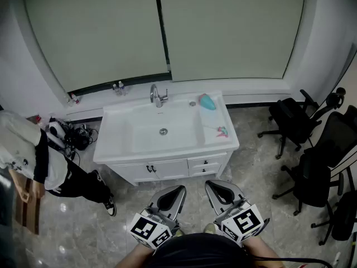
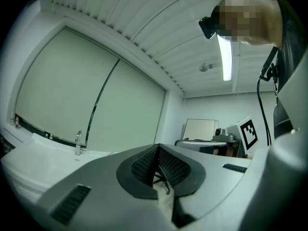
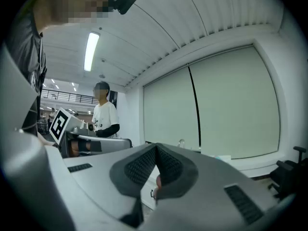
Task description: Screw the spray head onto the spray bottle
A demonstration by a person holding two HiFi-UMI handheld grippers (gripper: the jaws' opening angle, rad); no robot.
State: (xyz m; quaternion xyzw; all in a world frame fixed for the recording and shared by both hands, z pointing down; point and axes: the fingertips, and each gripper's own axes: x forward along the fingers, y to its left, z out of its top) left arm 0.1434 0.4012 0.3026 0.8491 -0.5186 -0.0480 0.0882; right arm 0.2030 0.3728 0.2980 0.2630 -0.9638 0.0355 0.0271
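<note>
A teal bottle (image 1: 207, 101) lies on the white sink counter (image 1: 217, 144), to the right of the basin. Nearer the counter's front right corner lies a small teal and pink item (image 1: 222, 131), too small to make out. Both grippers are held low in front of the cabinet, well short of the counter. My left gripper (image 1: 174, 194) (image 2: 158, 148) is shut with nothing between its pads. Beside it, my right gripper (image 1: 217, 190) (image 3: 156, 148) is shut too, and empty. Neither gripper view shows the bottle clearly.
A chrome faucet (image 1: 158, 96) stands behind the basin. Small bottles (image 1: 118, 87) sit on the window ledge. A person in a white shirt (image 1: 25, 149) stands at the left by a tangle of cables (image 1: 75, 135). Black office chairs (image 1: 312, 166) crowd the right side.
</note>
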